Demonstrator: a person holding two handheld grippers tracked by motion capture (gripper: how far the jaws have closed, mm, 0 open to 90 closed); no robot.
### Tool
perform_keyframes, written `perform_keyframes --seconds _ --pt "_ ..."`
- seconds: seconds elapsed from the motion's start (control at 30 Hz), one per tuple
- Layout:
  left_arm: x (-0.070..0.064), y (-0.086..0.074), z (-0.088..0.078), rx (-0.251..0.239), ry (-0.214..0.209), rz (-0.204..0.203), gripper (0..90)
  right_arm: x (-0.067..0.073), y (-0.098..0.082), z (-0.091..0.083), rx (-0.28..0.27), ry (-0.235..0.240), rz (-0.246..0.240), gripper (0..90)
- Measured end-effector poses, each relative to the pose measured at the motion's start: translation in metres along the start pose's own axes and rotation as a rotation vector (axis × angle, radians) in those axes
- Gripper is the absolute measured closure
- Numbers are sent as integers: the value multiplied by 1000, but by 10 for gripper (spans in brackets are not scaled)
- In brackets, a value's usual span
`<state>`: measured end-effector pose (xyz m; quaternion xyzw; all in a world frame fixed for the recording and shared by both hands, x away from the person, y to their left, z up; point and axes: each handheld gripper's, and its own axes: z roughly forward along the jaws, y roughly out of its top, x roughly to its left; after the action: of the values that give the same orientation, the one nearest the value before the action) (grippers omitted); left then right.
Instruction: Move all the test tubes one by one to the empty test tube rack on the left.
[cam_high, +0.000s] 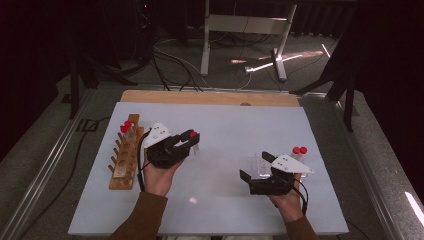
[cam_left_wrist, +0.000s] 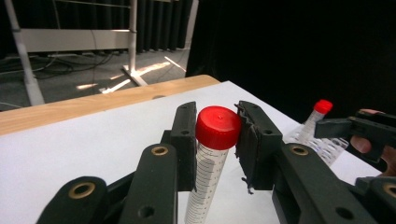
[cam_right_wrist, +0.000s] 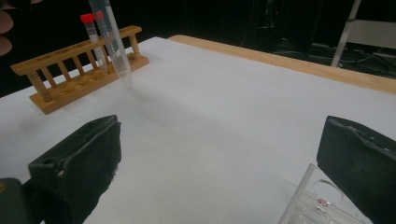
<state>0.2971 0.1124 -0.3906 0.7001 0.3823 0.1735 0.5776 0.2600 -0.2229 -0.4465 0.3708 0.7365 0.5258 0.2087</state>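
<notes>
High view: white table (cam_high: 220, 125) carries a wooden rack (cam_high: 126, 157) at left. Left gripper (cam_high: 186, 141) is clamped on a red-capped tube (cam_left_wrist: 212, 154), held above the table near the rack. Right gripper (cam_high: 255, 170) stands wide open, empty, beside a clear holder (cam_right_wrist: 310, 200).

No readable text; tube (cam_left_wrist: 204, 186) shows graduation marks (digits too blurred).
</notes>
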Motion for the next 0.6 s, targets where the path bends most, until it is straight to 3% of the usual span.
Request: perform_keyframes --seconds 0.43,0.6 --pt "29 7 -26 -23 86 -12 706 -4 -2 -3 -1 -19 6 0" --pt "42 9 -38 8 132 11 706 -5 -2 -4 0 -23 4 0"
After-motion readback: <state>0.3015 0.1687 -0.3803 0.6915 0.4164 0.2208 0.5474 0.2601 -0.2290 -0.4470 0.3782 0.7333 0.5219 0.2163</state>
